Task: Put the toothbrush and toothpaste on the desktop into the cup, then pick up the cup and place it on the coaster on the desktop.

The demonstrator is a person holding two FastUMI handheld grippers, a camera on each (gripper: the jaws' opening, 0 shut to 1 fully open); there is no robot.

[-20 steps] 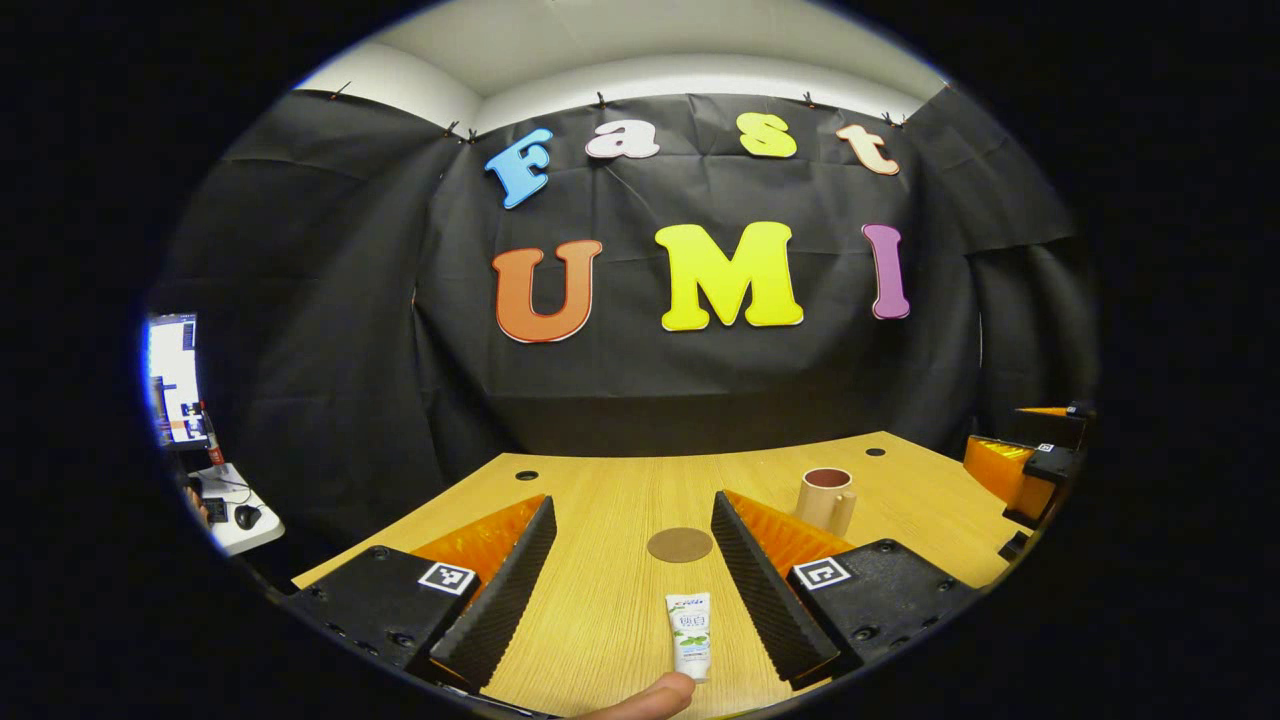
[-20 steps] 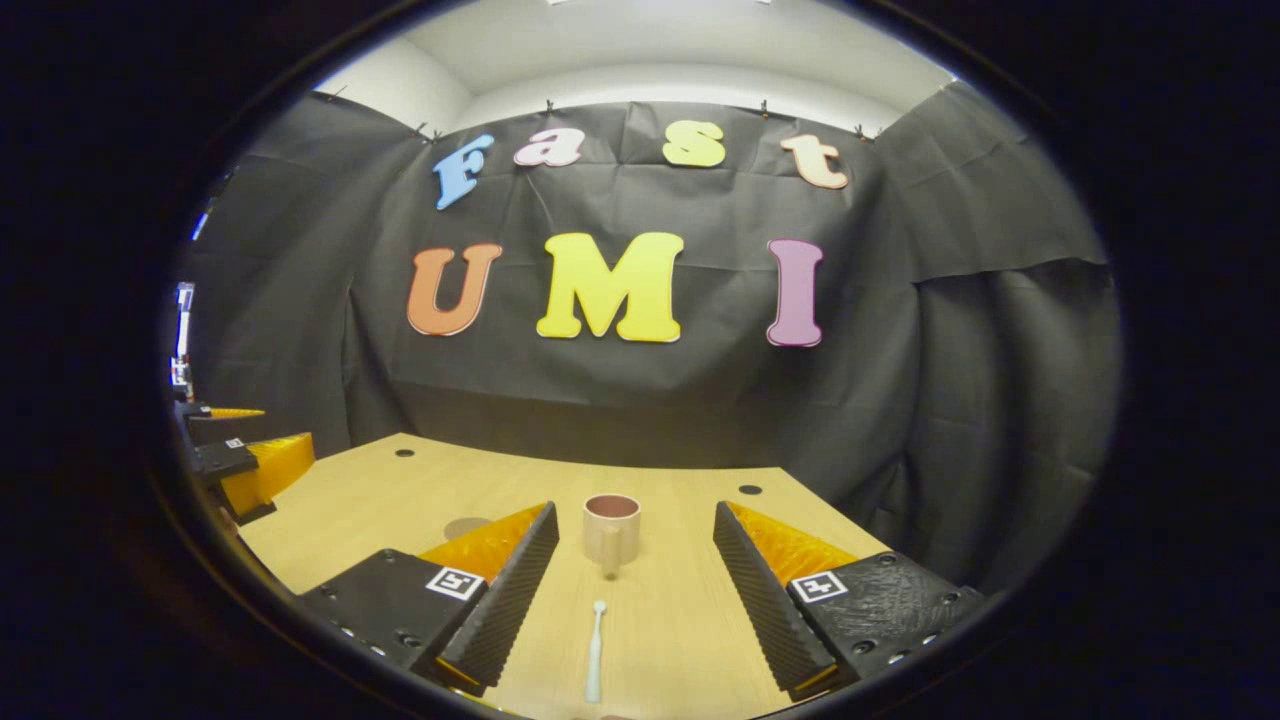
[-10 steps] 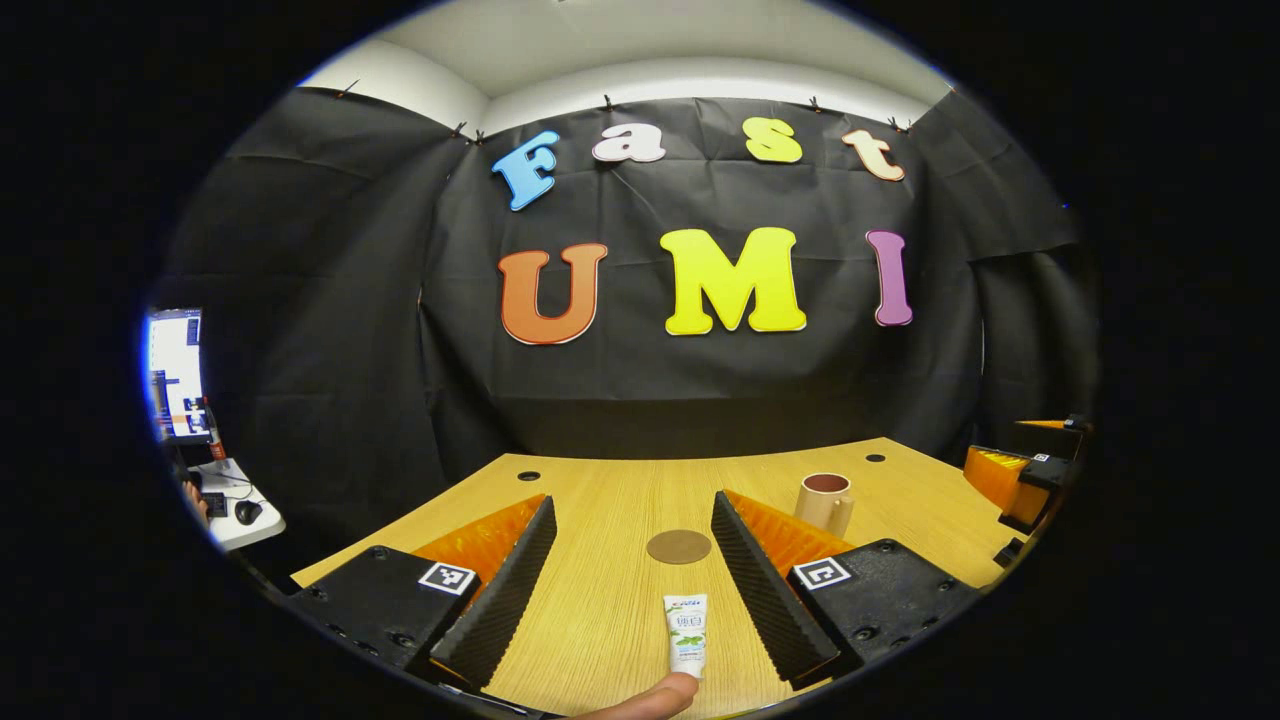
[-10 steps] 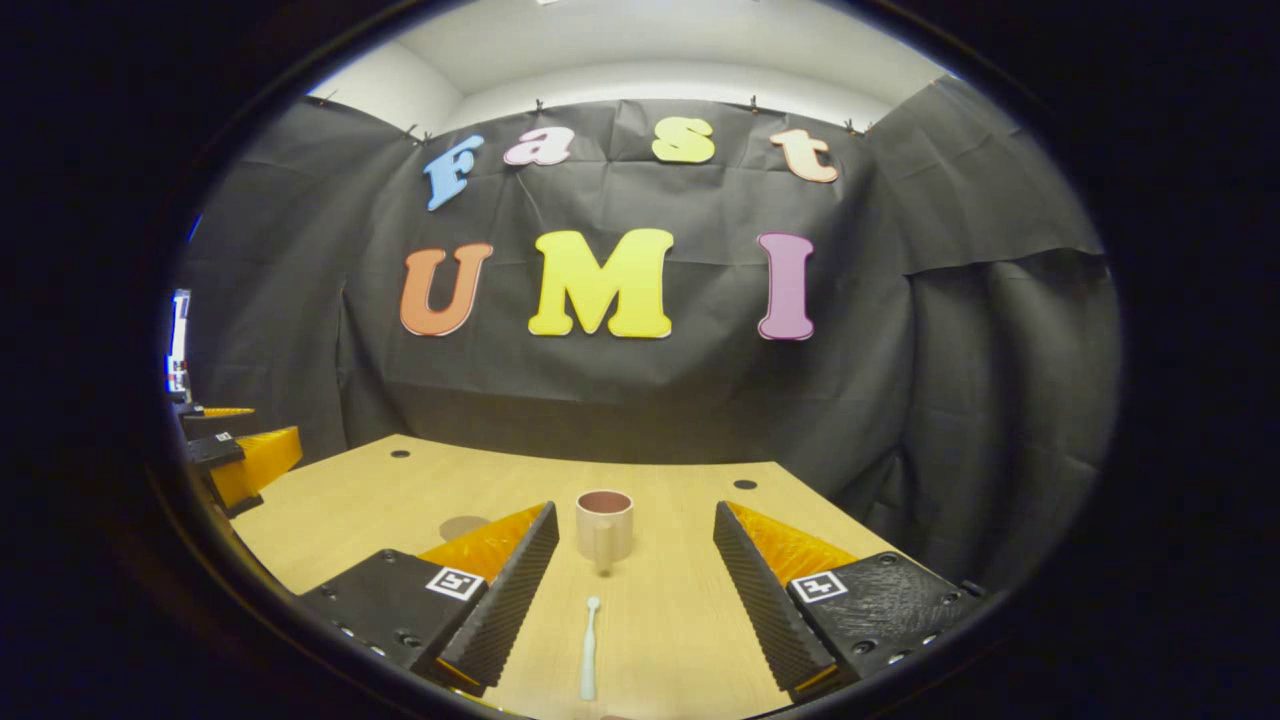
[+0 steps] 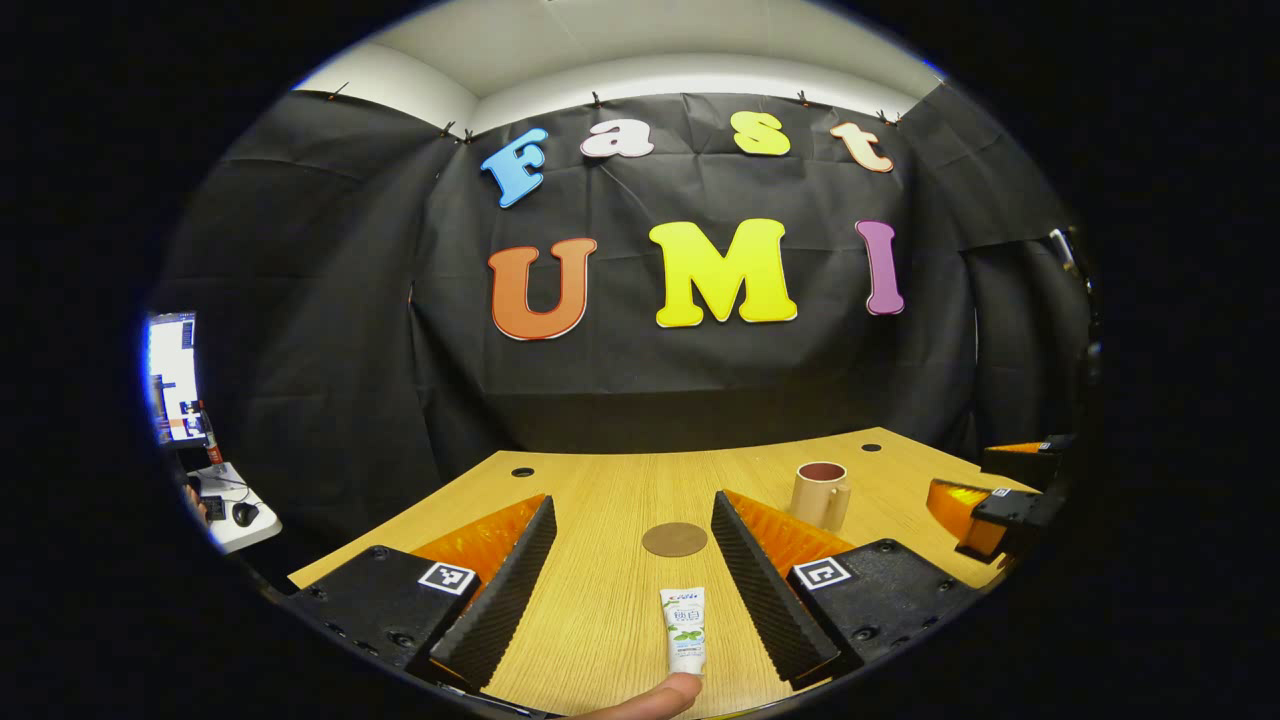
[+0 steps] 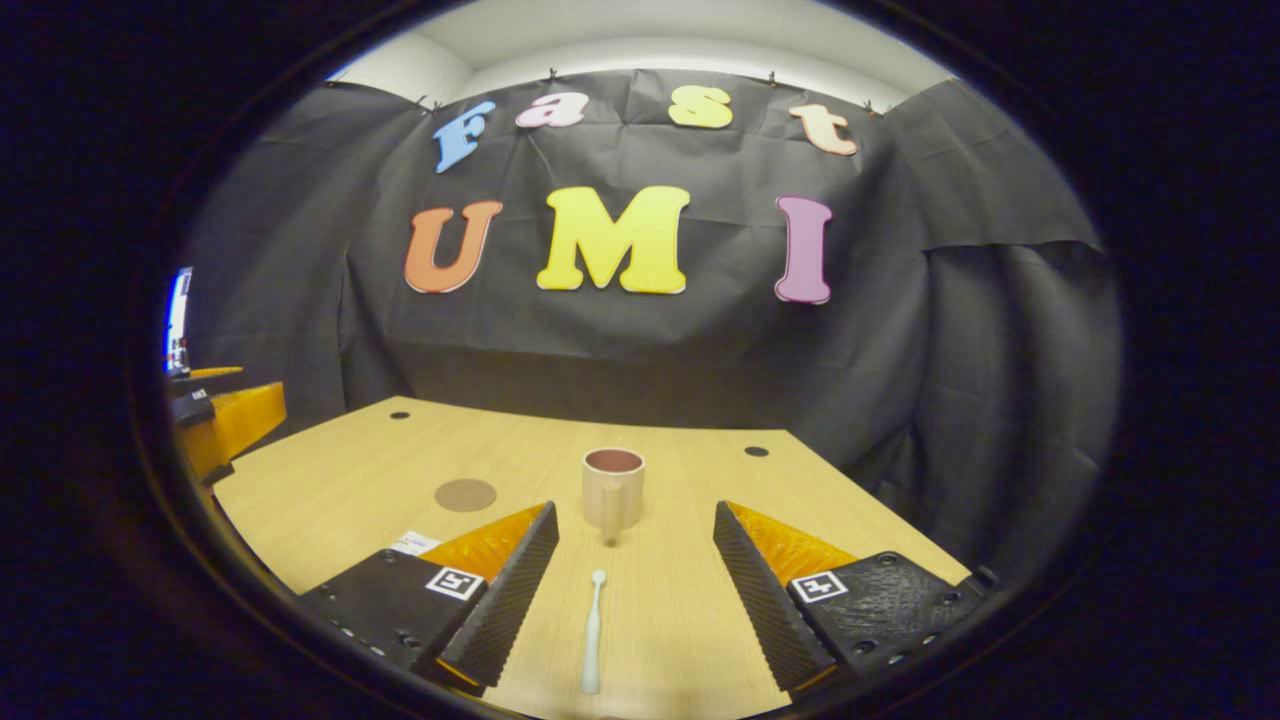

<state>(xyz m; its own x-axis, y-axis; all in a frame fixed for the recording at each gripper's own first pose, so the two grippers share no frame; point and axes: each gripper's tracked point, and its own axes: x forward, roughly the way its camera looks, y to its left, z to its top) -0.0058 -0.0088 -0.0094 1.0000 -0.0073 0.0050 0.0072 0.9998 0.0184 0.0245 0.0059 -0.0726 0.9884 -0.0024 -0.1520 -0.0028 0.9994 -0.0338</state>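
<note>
In the left gripper view, a white toothpaste tube (image 5: 685, 630) lies on the wooden desk between the wide-apart fingers of my open left gripper (image 5: 632, 522). Beyond it sits a round brown coaster (image 5: 674, 539), and a beige cup (image 5: 821, 494) stands to the right. In the right gripper view, a pale toothbrush (image 6: 593, 632) lies lengthwise between the spread fingers of my open right gripper (image 6: 635, 525). Just past its head stands the cup (image 6: 612, 487), handle toward me. The coaster (image 6: 465, 494) lies to the left, and a corner of the toothpaste (image 6: 415, 543) peeks out beside my left finger.
The right gripper (image 5: 995, 495) shows at the left gripper view's right edge; the left gripper (image 6: 225, 420) at the right gripper view's left edge. A fingertip (image 5: 650, 697) pokes in below the toothpaste. A side desk with a monitor (image 5: 172, 378) stands far left. Cable holes (image 6: 756, 451) dot the desk's back.
My right gripper has risen and tilted down, so the cup and toothbrush sit higher in its view and the coaster and toothpaste came into sight. The left gripper shifted only slightly.
</note>
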